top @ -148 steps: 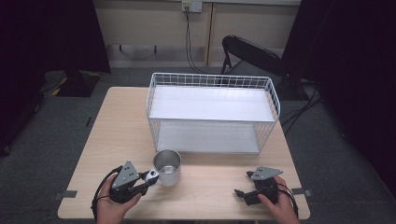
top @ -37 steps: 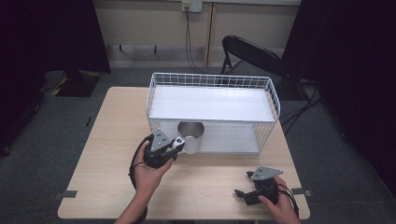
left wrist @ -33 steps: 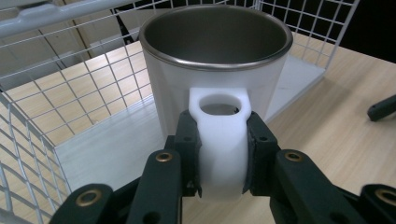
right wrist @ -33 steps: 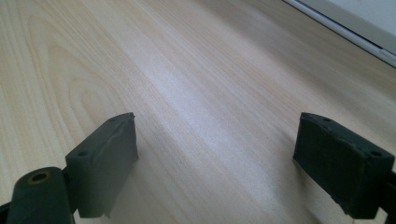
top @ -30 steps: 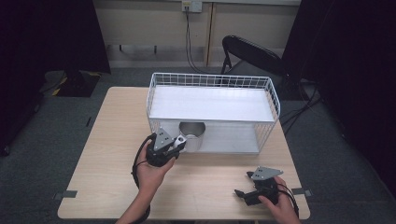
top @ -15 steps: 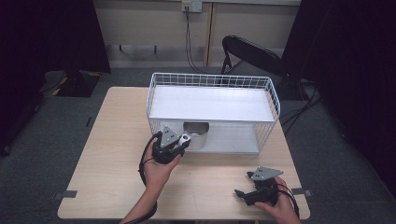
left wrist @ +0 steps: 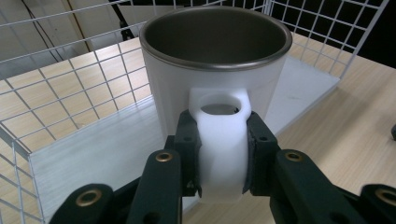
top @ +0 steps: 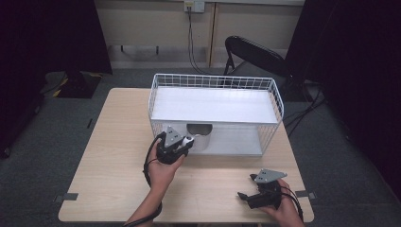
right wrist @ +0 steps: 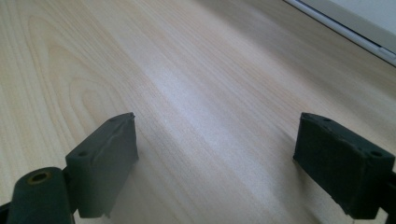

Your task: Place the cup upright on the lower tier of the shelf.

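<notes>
Mug at the basket's front wall
Left gripper (left wrist: 223, 154) pinches the white mug (left wrist: 215, 70) by its handle inside the wire basket (top: 215, 81); right gripper (right wrist: 229, 158), at five o'clock on the table (top: 108, 156), is spread.

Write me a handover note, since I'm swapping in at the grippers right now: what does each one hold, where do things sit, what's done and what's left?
Left gripper: shut on the white handle of the mug, upright at the wire basket's front wall.
Right gripper: open, holding nothing, low over the table near its front right corner.
Done: mug gripped and brought to the basket.
Left: probably setting it on the basket's white floor, then releasing.
</notes>
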A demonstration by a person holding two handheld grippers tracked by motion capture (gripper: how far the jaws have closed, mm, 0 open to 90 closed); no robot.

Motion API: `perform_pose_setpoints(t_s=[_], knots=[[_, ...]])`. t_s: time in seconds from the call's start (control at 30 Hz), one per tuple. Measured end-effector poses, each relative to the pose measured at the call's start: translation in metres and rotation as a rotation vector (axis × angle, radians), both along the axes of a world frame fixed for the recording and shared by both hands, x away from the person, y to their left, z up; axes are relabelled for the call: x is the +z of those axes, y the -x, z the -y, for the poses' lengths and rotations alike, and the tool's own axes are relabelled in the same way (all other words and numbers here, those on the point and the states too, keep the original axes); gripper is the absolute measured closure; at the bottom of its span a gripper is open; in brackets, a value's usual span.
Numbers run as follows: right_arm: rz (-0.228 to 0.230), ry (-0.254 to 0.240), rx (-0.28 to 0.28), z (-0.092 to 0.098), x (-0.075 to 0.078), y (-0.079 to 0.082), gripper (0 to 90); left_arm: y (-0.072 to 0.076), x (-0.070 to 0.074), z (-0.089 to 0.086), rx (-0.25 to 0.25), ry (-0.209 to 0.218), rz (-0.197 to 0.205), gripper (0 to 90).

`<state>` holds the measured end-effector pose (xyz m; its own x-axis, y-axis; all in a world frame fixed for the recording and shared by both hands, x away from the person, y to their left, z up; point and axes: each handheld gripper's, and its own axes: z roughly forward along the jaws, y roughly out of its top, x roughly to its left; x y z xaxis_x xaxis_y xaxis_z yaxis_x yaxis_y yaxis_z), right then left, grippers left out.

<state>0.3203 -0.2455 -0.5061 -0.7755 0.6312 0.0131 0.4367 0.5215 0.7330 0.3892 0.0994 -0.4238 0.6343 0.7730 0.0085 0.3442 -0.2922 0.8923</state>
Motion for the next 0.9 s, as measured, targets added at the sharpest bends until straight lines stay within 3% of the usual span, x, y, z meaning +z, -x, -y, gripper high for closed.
perform_pose_setpoints(t_s=[0.5, 0.9], knots=[[0.0, 0.0, 0.0, 0.0, 0.0, 0.0, 12.3, -0.007, -0.005, 0.006, 0.023, -0.018, 0.001, 71.8], [0.0, 0.0, 0.0, 0.0, 0.0, 0.0, 12.2, -0.011, -0.007, 0.012, 0.031, -0.007, 0.001, 71.8]])
